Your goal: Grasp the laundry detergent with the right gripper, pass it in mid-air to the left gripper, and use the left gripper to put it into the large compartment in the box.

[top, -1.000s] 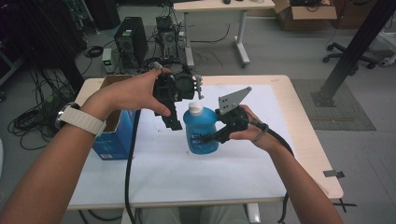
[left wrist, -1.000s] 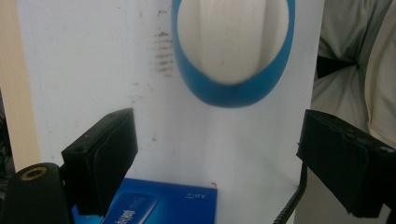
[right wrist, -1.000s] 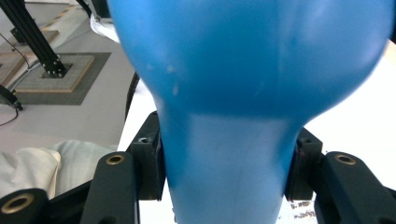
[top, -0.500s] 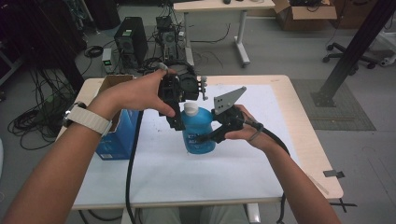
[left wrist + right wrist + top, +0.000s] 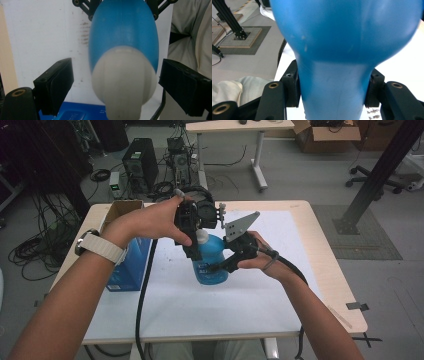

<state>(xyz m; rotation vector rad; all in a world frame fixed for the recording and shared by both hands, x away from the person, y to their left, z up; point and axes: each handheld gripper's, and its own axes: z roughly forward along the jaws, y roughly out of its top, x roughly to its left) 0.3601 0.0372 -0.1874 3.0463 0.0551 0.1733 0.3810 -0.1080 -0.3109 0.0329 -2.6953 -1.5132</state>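
High view had a blue bottle [image 5: 212,262] with a white cap [image 5: 202,237] held up over the white sheet [image 5: 280,290] covering the table [image 5: 327,270], roughly in the middle between both hands. Right gripper [image 5: 220,267] was clamped on the bottle's lower body from the right side, with its grey three-cornered plate sticking up above the hand. Right gripper view backed that up: both black jaws were pressed tight against the narrower part of the blue bottle [image 5: 337,82], one on each side.

Left gripper [image 5: 192,251] came in from above, right at the cap. Left gripper view showed the white cap [image 5: 123,82] sitting between the two black pads, but the jaws were spread apart with a visible gap on both sides, so no squeeze on it.

Left hand [image 5: 150,222] had a pale watch strap on the wrist. A blue box [image 5: 127,265] stood near the table's left edge, open at the top, just beside the left forearm and apart from the bottle.
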